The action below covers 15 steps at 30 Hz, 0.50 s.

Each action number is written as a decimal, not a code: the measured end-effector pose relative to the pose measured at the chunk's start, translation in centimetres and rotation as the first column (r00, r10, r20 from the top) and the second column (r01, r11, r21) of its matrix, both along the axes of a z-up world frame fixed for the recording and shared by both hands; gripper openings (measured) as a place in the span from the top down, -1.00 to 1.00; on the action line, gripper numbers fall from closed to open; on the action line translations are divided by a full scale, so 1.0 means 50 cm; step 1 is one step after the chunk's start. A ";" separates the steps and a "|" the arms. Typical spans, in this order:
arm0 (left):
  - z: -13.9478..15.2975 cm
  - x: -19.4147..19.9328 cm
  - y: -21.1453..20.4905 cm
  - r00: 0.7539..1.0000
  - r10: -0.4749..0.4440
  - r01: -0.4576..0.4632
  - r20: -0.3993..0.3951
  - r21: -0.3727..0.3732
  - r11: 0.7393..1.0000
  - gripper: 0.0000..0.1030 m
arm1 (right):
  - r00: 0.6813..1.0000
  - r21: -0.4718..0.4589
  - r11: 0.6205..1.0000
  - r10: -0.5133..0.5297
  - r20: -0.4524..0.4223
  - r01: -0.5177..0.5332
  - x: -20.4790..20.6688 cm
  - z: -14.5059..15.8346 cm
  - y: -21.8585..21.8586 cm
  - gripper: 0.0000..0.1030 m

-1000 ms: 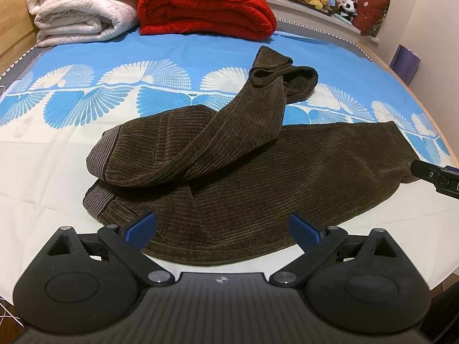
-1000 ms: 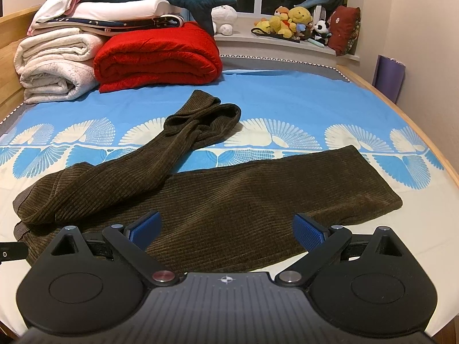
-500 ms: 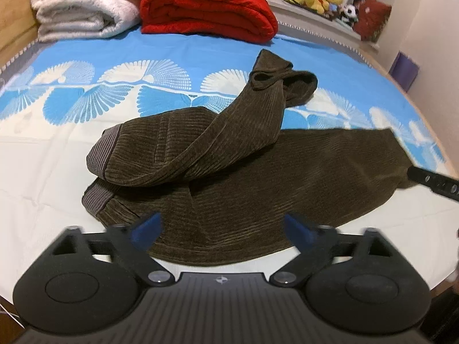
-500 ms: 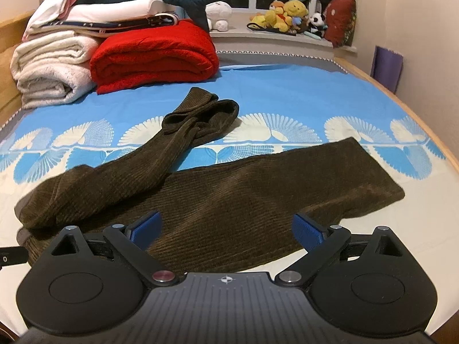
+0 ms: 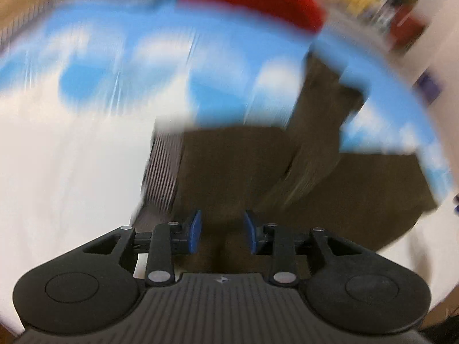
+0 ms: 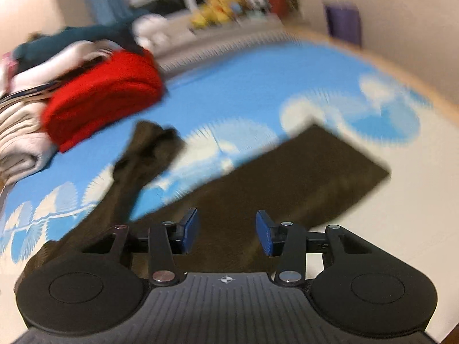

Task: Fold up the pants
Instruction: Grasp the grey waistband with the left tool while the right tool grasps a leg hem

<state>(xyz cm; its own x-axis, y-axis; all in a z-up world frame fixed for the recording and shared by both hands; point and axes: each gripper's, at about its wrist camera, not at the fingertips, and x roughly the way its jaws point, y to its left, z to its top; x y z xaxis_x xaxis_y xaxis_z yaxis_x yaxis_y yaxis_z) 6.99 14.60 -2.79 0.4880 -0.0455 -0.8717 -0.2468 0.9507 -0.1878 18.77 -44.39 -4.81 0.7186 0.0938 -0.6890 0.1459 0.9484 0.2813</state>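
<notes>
Dark brown corduroy pants [image 5: 243,166] lie on the bed, one leg straight and the other bent up across it. The left wrist view is blurred. My left gripper [image 5: 223,230] hangs just over the pants near the grey ribbed waistband [image 5: 163,169]. Its jaws are closing, with a gap still between the blue pads and brown cloth showing behind that gap. In the right wrist view, also blurred, my right gripper [image 6: 226,230] is above the straight leg of the pants [image 6: 301,172]. Its jaws are closing too, and no pad presses on cloth.
The blue and white bed sheet [image 6: 258,80] covers the mattress. A folded red blanket [image 6: 103,94] and pale folded quilts [image 6: 20,143] are stacked at the far left. Plush toys [image 6: 221,3] sit on the sill. A wall runs along the right side.
Both grippers have swept in closer over the pants, and both views have tilted and blurred. The jaws of both have narrowed from wide apart. The pants lie as before.
</notes>
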 end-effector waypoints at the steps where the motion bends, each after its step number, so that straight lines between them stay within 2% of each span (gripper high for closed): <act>1: -0.012 0.012 -0.006 0.999 -0.020 0.022 -0.041 0.036 0.999 0.22 | 0.998 0.017 0.999 -0.032 -0.048 0.033 0.015 -0.031 -0.018 0.10; 2: -0.007 0.020 -0.011 0.999 -0.046 0.047 -0.025 0.069 0.996 0.10 | 0.993 0.014 0.998 -0.056 -0.105 0.058 0.025 -0.065 -0.030 0.10; 3: 0.000 0.029 -0.023 0.997 -0.076 0.076 0.003 0.118 0.990 -0.24 | 0.981 0.013 0.996 -0.083 -0.176 0.087 0.037 -0.101 -0.043 0.07; 4: 0.002 0.037 -0.031 0.995 -0.098 0.095 0.018 0.134 0.986 -0.44 | 0.965 0.027 0.993 -0.106 -0.239 0.116 0.047 -0.130 -0.055 0.07; 6: -0.008 0.062 -0.059 0.988 -0.154 0.149 0.016 0.153 0.977 -0.49 | 0.942 0.087 0.986 -0.109 -0.318 0.143 0.063 -0.183 -0.070 0.02; 7: -0.017 0.077 -0.079 0.982 -0.190 0.186 0.006 0.177 0.966 -0.53 | 0.922 0.089 0.984 -0.111 -0.371 0.154 0.072 -0.205 -0.060 0.01; 8: -0.026 0.087 -0.104 0.976 -0.218 0.214 -0.005 0.209 0.954 -0.55 | 0.914 0.079 0.983 -0.125 -0.386 0.168 0.080 -0.218 -0.060 0.00; 11: -0.057 0.114 -0.170 0.946 -0.322 0.319 -0.048 0.342 0.884 -0.53 | 0.905 0.076 0.977 -0.154 -0.395 0.200 0.104 -0.251 -0.067 -0.05; 12: -0.069 0.122 -0.188 0.932 -0.358 0.353 -0.061 0.381 0.854 -0.43 | 0.913 0.097 0.975 -0.150 -0.380 0.201 0.115 -0.258 -0.071 -0.06; 14: -0.100 0.137 -0.211 0.908 -0.395 0.416 -0.142 0.433 0.800 0.28 | 0.921 0.098 0.977 -0.141 -0.362 0.188 0.134 -0.274 -0.072 -0.08; 15: -0.111 0.138 -0.211 0.894 -0.407 0.446 -0.185 0.436 0.782 0.84 | 0.919 0.088 0.979 -0.142 -0.369 0.186 0.141 -0.281 -0.069 -0.11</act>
<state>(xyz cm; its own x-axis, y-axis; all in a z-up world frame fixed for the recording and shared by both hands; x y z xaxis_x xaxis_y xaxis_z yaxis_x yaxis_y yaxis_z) 13.88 4.05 -8.36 0.4448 0.1770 -0.8779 0.2097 0.9325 0.2942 25.83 -47.82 -18.88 0.4374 0.0929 -0.8945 0.4085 0.8656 0.2897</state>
